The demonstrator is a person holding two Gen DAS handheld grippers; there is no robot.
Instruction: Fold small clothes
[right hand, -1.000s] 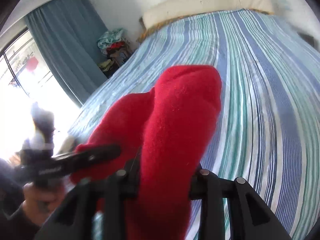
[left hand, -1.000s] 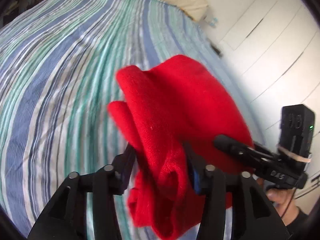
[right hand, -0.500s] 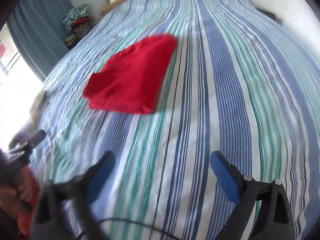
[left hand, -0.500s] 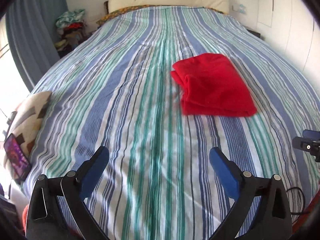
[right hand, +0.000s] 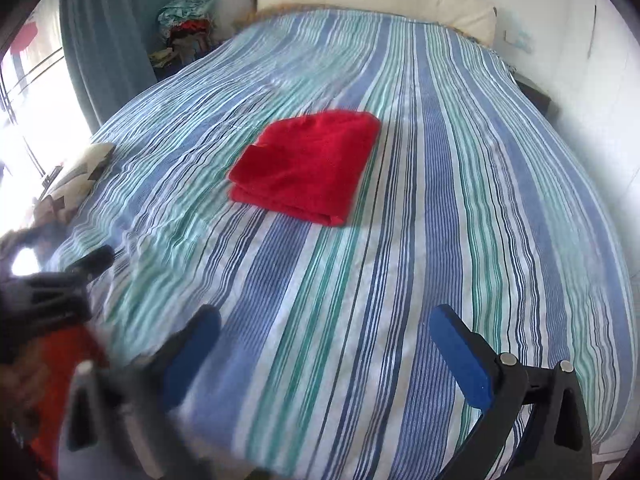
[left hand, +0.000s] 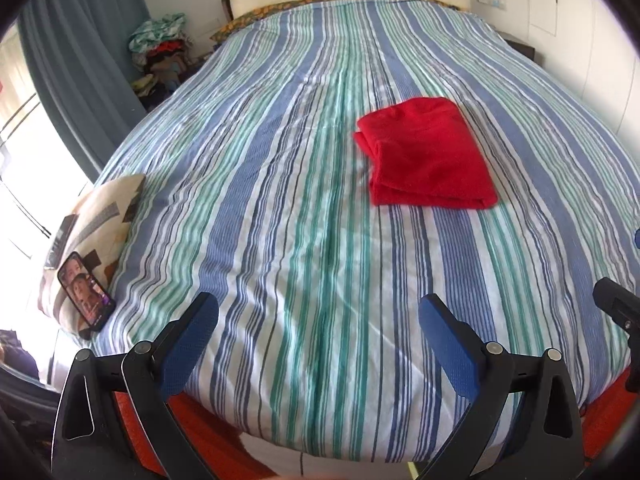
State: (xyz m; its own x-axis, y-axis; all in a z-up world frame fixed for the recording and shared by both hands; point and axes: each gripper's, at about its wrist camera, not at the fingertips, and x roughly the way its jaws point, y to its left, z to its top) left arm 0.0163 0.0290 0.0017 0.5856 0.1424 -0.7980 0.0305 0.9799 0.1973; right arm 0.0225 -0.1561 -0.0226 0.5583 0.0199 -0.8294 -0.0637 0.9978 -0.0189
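My left gripper and right gripper hang spread, holding nothing; the folded red garment lies well beyond them on the bed.

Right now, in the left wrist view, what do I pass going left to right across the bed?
phone on the patterned cushion → bare striped bedspread → folded red garment → tip of the right gripper at the frame edge.

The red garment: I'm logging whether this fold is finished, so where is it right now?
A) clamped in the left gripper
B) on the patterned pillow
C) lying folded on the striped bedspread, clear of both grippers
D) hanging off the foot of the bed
C: the red garment lies folded flat on the striped bedspread, while the left gripper and right gripper are open and empty, well short of it.
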